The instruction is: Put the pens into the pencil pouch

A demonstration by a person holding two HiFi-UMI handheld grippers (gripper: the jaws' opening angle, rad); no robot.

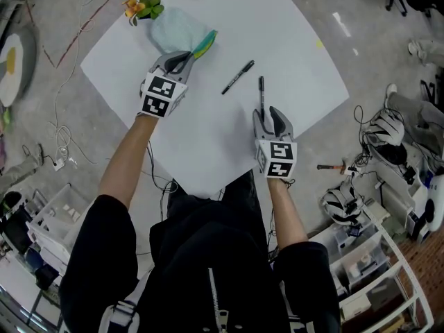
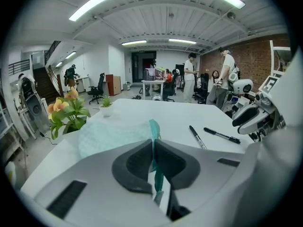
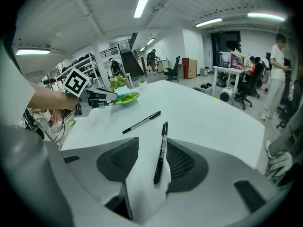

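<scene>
A light blue-green pencil pouch (image 1: 173, 32) lies at the far left of the white table (image 1: 208, 151). My left gripper (image 1: 191, 55) is shut on the pouch's teal edge, and in the left gripper view that edge (image 2: 154, 131) stands pinched between the jaws of this left gripper (image 2: 153, 150). Two black pens lie on the table: one (image 1: 238, 77) slanted near the middle, the other (image 1: 261, 92) pointing away from me. My right gripper (image 1: 270, 116) is open around the near end of the second pen (image 3: 161, 150), which lies close to the right jaw.
A small pot of orange flowers (image 1: 142, 5) stands just behind the pouch. The table's near corner (image 1: 208, 193) is right in front of me. Cables, helmets (image 1: 385, 127) and a white shelf unit (image 1: 368, 269) crowd the floor to the right. People stand far off (image 2: 228, 70).
</scene>
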